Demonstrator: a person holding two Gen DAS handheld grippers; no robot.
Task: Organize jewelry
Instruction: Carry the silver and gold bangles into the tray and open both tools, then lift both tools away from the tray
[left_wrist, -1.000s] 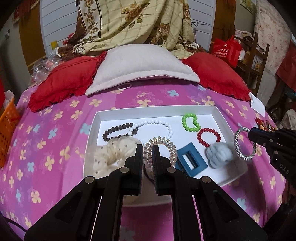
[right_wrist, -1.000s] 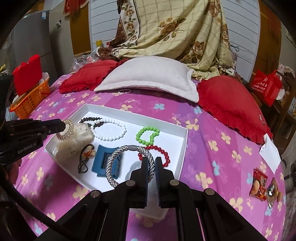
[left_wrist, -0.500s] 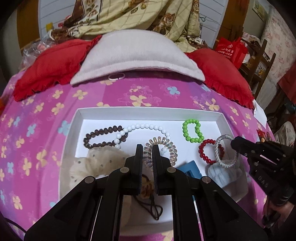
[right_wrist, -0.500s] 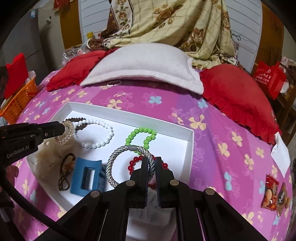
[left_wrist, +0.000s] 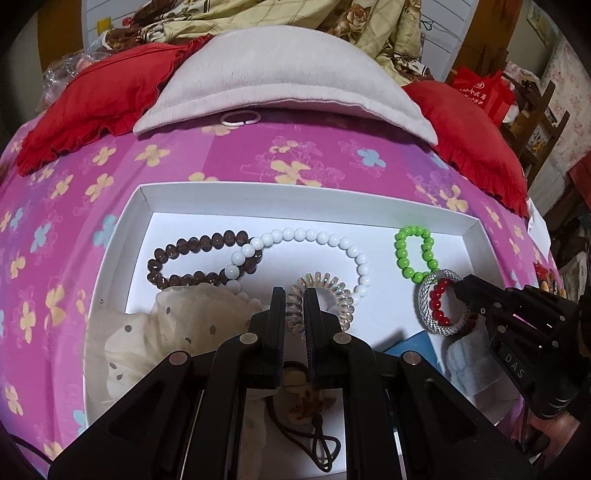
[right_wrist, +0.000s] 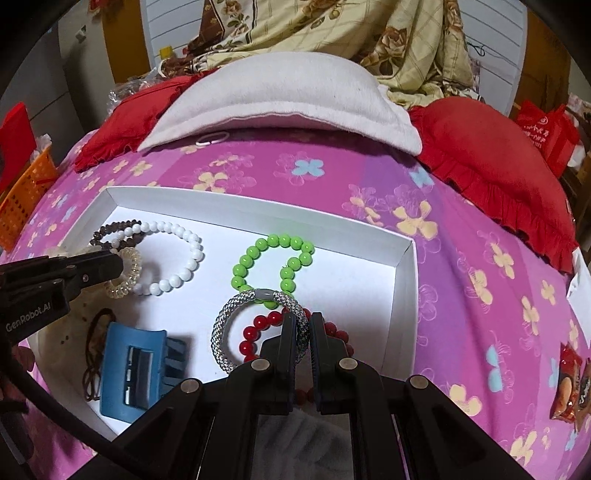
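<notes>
Most of the jewelry already lies in the white tray (left_wrist: 122, 236) on the bed: brown beads (left_wrist: 192, 264), white beads (left_wrist: 314, 238), green beads (right_wrist: 273, 262) and red beads (right_wrist: 255, 332); the left gripper (left_wrist: 294, 306) is closed on a clear coil hair tie (left_wrist: 332, 291) over the tray; the right gripper (right_wrist: 303, 332) pinches a silver woven bracelet (right_wrist: 225, 321) above the red beads; both seem left to set down; a white ring (left_wrist: 240, 118) near the pillow remains outside.

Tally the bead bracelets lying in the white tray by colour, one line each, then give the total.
Brown bead bracelet: 1
White bead bracelet: 1
Green bead bracelet: 1
Red bead bracelet: 1
Total in the white tray: 4
</notes>
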